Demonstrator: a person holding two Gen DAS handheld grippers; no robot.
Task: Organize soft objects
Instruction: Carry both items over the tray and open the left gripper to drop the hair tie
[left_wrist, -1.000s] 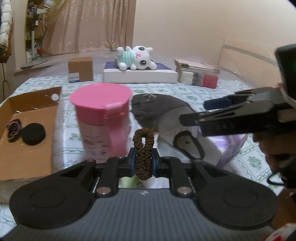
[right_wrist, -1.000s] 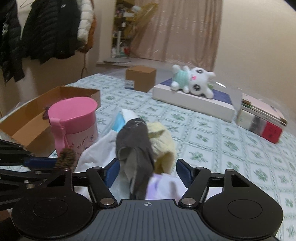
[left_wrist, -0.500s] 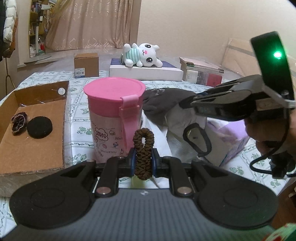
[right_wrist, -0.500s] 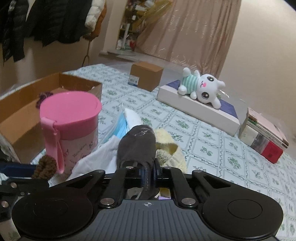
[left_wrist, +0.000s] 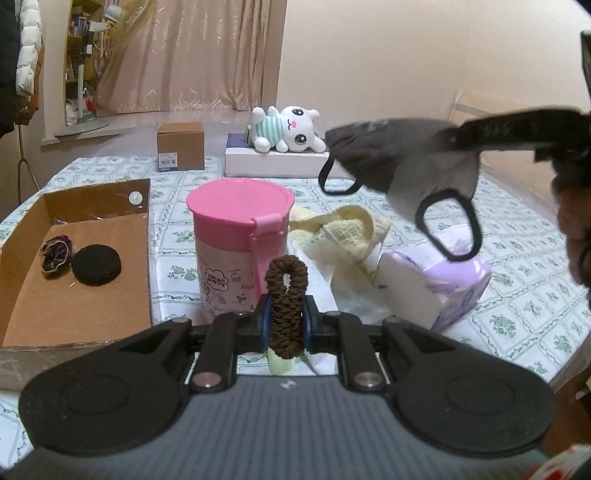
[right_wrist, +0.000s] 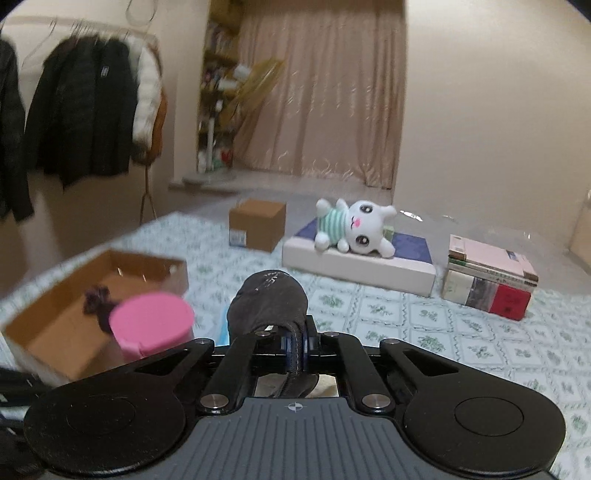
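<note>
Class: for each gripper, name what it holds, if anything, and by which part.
The left gripper pinches a brown hair scrunchie at its lower end. The right gripper clamps a dark grey face mask at one edge, clear of the table.

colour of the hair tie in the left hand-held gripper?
Dark brown hair tie, ruffled texture; clearest in the left wrist view, pinched in the left hand-held gripper.

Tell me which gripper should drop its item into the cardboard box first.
Left. The left gripper, shut on the brown scrunchie, sits beside the open cardboard box; the right gripper holds the dark grey face mask farther right.
</note>
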